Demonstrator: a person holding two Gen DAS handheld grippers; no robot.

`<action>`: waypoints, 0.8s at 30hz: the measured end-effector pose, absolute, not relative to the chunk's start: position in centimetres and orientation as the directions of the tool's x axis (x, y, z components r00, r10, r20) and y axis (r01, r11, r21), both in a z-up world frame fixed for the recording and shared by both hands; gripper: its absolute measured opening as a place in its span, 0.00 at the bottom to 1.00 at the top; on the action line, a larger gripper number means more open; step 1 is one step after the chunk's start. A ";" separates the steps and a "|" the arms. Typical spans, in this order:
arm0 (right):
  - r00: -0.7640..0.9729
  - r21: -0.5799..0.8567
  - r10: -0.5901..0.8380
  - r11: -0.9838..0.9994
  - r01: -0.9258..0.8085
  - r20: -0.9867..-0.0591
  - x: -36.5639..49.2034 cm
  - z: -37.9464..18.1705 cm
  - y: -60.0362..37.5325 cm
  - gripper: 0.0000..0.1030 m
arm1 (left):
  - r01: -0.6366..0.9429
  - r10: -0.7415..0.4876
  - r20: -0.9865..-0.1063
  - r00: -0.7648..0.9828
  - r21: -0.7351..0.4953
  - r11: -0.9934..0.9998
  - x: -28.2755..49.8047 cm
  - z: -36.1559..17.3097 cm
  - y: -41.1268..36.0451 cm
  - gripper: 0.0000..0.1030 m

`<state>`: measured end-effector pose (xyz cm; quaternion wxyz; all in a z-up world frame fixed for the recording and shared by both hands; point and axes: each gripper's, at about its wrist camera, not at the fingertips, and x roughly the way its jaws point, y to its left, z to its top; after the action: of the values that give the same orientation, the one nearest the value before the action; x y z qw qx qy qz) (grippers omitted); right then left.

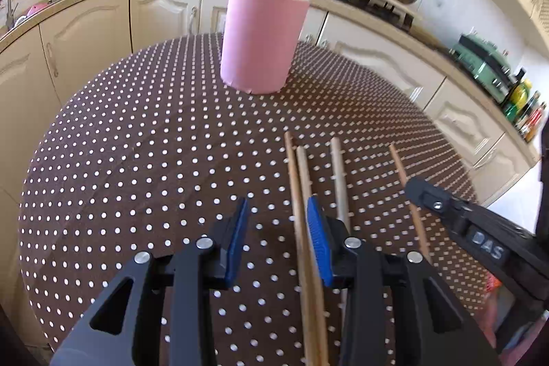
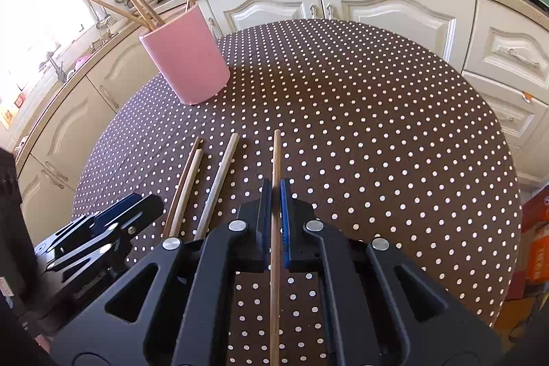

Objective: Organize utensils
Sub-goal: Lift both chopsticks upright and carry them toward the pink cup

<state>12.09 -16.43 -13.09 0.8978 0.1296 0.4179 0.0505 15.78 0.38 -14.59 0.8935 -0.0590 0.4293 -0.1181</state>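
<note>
- While 3 loose chopsticks (image 2: pixel 187 184) lie side by side on the dotted tabletop (image 2: pixel 377 132), a 4th chopstick (image 2: pixel 275 194) sits pinched between the blue pads of the right tool (image 2: pixel 275 222), its long axis running straight ahead along the fingers.
- From that tool, the pink holder (image 2: pixel 187 60) stands ahead and well to the left, upright at the tabletop's far edge, already bristling with chopsticks.
- Nearer the loose 3, the left tool (image 1: pixel 278 242) hovers wide open and empty; 2 sticks pass just inside its right pad, 1 just outside.
- Judged next: the held stick must be tipped upright over the holder's mouth.
</note>
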 end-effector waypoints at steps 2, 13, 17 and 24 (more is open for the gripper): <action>0.641 0.282 0.208 0.959 0.015 -0.739 12.1 -13.3 -16.3 0.05 | 0.162 -0.228 -0.760 0.608 -0.162 0.973 16.1 -14.7 -0.2 0.35; 0.611 0.312 0.237 0.950 0.017 -0.755 12.8 -14.4 -16.1 0.05 | 0.152 -0.071 -0.796 0.601 0.027 0.988 18.2 -14.5 -3.3 0.35; 0.621 0.314 0.243 0.950 0.006 -0.746 12.6 -14.2 -16.0 0.05 | 0.115 -0.072 -0.790 0.609 -0.002 0.993 18.5 -14.5 -2.6 0.06; 0.652 0.318 0.251 0.948 -0.017 -0.715 12.1 -12.5 -16.0 0.05 | 0.081 -0.087 -0.774 0.627 -0.046 0.996 17.5 -14.1 -1.0 0.06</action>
<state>12.10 -16.04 -12.50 0.8976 0.1430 0.4102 0.0746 17.54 -1.04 -14.08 0.9021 -0.0035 0.4291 -0.0467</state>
